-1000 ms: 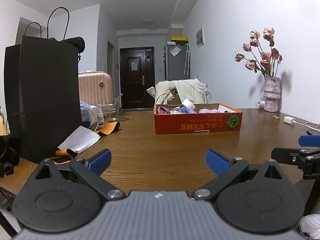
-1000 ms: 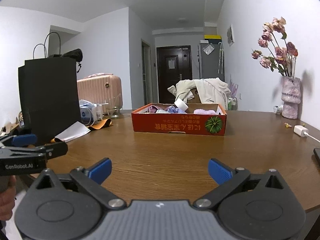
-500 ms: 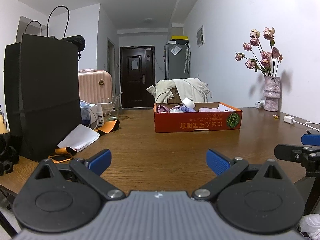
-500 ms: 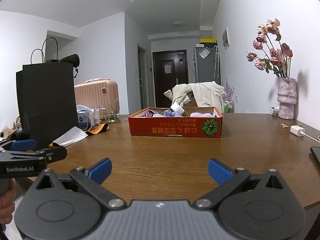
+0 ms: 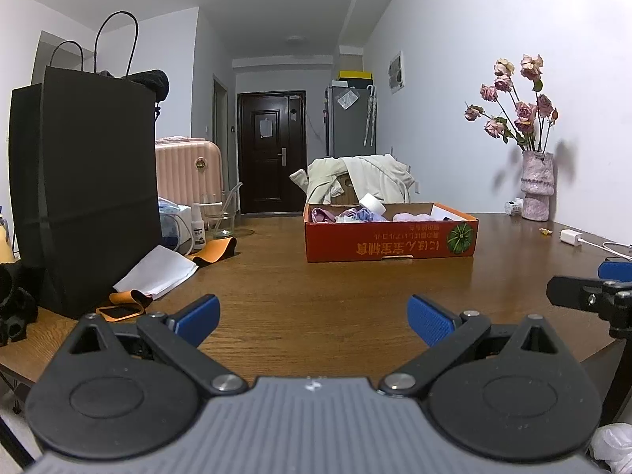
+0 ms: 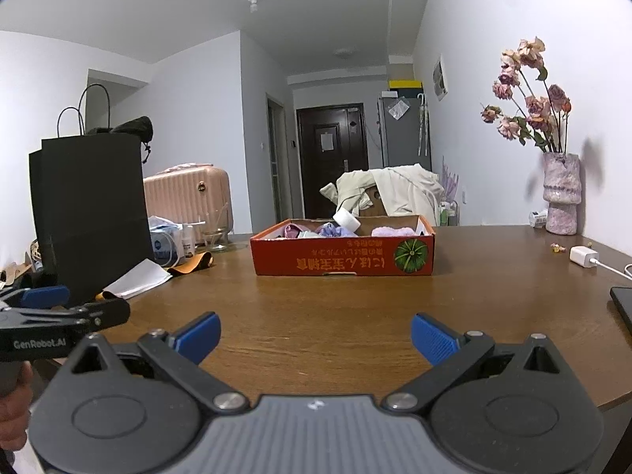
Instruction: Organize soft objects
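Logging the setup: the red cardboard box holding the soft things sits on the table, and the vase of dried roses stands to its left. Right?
Not quite: the vase of dried roses stands to the right of the red cardboard box, as the right wrist view shows. The rest holds.

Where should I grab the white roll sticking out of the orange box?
Pinch the white roll across its raised round end, coming from above: it leans tilted over the soft items, clear of the orange box rim. Either open tool would probably fit.

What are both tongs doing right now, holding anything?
Left tongs: open, holding nothing, over the table.
Right tongs: open, holding nothing.
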{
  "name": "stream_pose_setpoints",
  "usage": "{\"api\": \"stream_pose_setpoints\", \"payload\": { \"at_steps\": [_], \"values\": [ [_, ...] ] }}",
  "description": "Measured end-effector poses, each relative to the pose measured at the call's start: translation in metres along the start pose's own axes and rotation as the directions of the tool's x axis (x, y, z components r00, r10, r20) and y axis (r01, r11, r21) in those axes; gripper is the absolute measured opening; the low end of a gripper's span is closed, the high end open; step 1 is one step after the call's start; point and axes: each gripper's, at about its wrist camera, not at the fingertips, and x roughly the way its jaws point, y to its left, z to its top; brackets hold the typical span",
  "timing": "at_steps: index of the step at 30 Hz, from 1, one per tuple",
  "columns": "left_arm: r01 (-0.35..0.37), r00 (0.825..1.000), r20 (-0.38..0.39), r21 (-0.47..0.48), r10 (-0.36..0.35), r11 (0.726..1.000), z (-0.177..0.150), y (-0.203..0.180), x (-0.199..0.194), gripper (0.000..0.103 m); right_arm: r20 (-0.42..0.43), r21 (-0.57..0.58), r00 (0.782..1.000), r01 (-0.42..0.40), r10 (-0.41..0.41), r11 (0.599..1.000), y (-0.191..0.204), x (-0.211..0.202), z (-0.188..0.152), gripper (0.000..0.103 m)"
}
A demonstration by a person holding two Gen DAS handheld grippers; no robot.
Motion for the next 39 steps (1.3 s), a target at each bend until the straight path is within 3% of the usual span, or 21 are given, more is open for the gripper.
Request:
{"api": "stream_pose_setpoints", "payload": {
  "at_steps": [39],
  "values": [
    [0.002,1.000,0.007,0.003,-0.002,1.000,0.0003,-0.0003,-0.0017,0.103,-0.004,0.000,1.000,-0.003,0.003,1.000,0.0040,0.0017,-0.0072,0.103]
  ]
}}
